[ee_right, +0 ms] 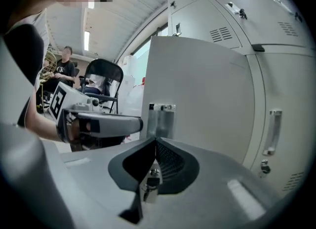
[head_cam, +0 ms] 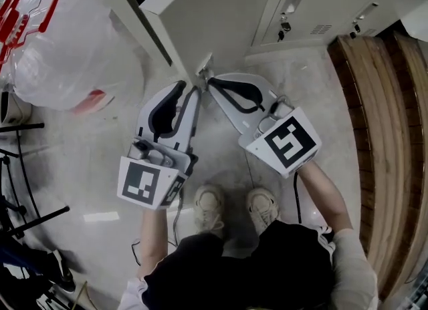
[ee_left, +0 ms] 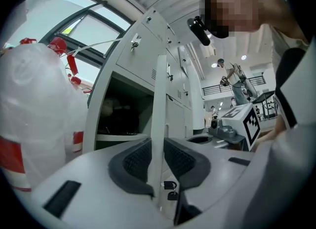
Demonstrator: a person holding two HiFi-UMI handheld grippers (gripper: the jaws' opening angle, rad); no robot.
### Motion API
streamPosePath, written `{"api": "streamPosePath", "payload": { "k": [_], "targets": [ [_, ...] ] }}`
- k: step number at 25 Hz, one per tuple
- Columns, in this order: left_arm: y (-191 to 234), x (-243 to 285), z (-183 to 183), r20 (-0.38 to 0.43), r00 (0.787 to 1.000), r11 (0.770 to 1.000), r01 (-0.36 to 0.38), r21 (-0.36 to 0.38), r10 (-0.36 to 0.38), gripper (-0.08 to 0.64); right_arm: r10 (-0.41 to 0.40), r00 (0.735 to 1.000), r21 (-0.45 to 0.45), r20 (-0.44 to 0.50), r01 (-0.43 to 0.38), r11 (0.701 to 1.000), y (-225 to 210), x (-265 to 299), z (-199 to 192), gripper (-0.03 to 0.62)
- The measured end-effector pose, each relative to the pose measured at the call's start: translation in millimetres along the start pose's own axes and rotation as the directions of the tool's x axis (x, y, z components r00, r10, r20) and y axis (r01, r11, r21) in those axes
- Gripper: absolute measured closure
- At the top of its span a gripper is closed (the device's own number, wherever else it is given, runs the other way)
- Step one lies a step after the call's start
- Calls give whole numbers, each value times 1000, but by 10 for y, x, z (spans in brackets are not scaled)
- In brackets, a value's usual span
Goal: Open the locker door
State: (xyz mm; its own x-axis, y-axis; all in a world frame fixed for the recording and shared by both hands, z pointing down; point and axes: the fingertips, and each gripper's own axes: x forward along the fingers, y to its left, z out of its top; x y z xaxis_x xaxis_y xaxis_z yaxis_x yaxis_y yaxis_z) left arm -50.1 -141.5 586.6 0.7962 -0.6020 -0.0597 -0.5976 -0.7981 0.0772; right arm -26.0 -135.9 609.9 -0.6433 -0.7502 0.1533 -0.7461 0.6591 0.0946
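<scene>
The grey locker door [head_cam: 221, 15] stands swung out, and the dark open compartment [ee_left: 121, 117] shows behind it in the left gripper view. My left gripper [head_cam: 190, 88] is shut on the door's free edge [ee_left: 159, 104], a black pad pressing on each side of it. My right gripper [head_cam: 210, 81] is shut, its tips meeting just below the small metal handle [ee_right: 162, 119] on the door's face [ee_right: 207, 85]. Whether the tips pinch the handle I cannot tell. A small key and lock [ee_right: 149, 177] show in the gap under the closed tips.
A big white plastic bag [head_cam: 67, 41] lies left of the door. More closed lockers [head_cam: 321, 8] stand to the right, and a wooden bench [head_cam: 381, 121] runs along the right side. Black stand legs [head_cam: 20, 168] are at far left. My shoes [head_cam: 237, 208] are below the grippers.
</scene>
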Motion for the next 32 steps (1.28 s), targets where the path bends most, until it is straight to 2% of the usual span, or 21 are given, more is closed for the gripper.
{"api": "streamPosePath", "payload": {
  "k": [4,8,12,16,20,23,27,32],
  "targets": [
    [-210,-4,3,21,998,998,55,-16,-55,489,-46,998,21,-41,47,999,-25,-338,-208,586],
    [-454,-16,-61,28,989,990,144,-4,-144,489,-46,995,28,-85,48,998,29,-575,-342,586],
    [-909,82,-110,17,963,962,270,33,-271,511,-77,992,32,-102,81,996,67,-798,-369,586],
    [-1284,219,-171,4,938,937,346,35,-347,515,-168,978,76,-124,178,981,-60,-1152,-443,588],
    [-1584,386,-273,-59,908,906,419,64,-415,515,-245,959,78,-143,257,963,-140,-1472,-488,588],
    [-1737,536,-315,-76,890,889,454,58,-450,515,-268,948,79,-171,284,956,-144,-1631,-566,588],
    [-1773,798,-410,-107,876,882,469,-33,-470,514,-286,942,109,-178,308,945,-256,-1704,-678,588],
    [-1750,1065,-504,-122,885,892,453,-1,-449,514,-339,927,107,-157,358,928,-435,-1711,-692,588]
  ]
}}
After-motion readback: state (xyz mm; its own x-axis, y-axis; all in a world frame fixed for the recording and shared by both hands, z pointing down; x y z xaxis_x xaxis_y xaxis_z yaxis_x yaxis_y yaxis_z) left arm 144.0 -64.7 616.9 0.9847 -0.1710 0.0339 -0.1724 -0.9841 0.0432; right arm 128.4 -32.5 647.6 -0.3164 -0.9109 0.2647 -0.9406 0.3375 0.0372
